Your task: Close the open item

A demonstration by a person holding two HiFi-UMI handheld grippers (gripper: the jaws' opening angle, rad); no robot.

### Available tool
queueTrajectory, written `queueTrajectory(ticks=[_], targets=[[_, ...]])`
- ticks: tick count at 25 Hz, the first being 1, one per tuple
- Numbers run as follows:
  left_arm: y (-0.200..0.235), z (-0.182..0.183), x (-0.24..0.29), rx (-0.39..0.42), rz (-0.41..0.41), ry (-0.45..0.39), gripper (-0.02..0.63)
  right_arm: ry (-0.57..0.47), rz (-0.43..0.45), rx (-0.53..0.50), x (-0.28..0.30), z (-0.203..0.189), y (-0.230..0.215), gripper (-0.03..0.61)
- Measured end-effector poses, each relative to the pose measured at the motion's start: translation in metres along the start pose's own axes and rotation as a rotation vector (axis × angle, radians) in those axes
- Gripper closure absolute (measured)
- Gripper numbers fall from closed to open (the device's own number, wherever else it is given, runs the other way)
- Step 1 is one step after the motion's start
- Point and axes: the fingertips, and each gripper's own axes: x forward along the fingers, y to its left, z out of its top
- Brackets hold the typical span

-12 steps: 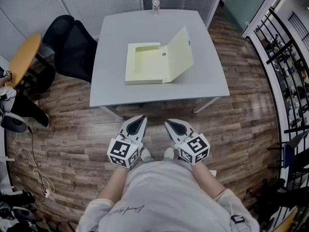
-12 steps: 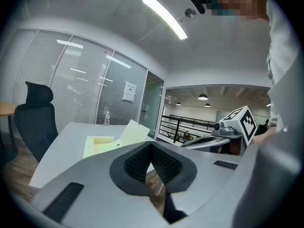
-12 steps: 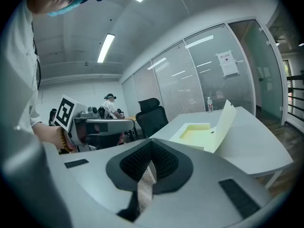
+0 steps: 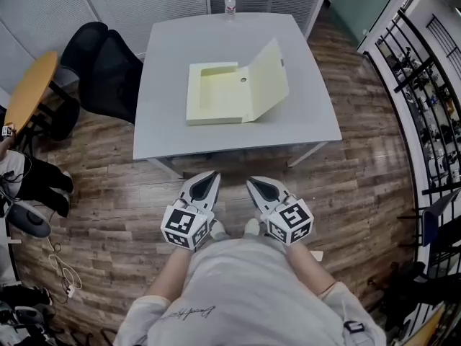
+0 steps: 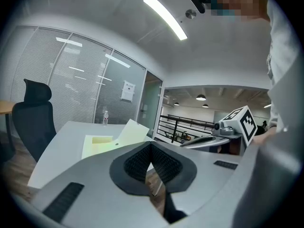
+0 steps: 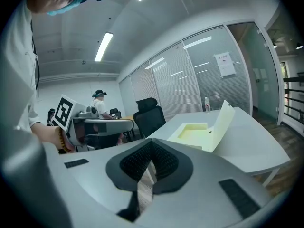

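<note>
A pale yellow box file [image 4: 220,96] lies open on the white table [image 4: 166,121], its lid [image 4: 268,76] standing tilted up on the right side. The same file [image 5: 100,143] shows far ahead in the left gripper view, and the file [image 6: 195,131] also appears in the right gripper view. My left gripper [image 4: 209,177] and right gripper [image 4: 253,184] hang side by side close to my body, short of the table's near edge. Both are shut with nothing in them. The left gripper [image 5: 151,145] and right gripper [image 6: 151,144] each show their pads meeting at the tip.
A water bottle [image 4: 230,3] stands at the table's far edge. Black office chairs [image 4: 101,63] and a round wooden table [image 4: 29,89] are at the left, where a seated person's legs [image 4: 29,179] show. A black railing [image 4: 425,85] runs along the right. Cables [image 4: 61,276] lie on the floor.
Both grippers stay where they were. The seated person at the left edge has shifted their legs.
</note>
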Motion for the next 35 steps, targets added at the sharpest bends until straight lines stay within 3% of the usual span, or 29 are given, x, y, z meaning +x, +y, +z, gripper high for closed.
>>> queueTrajectory(ticks=[20,35], targets=[[0.037,0.001,-0.037,0.005,-0.042,-0.020,0.605,-0.013,-0.032,0.007,0.038,0.004,0.045,0.566],[0.052,0.003,-0.039,-0.005,-0.056,-0.035,0.606,-0.007,-0.038,-0.027,0.057,0.007,0.047,0.566]])
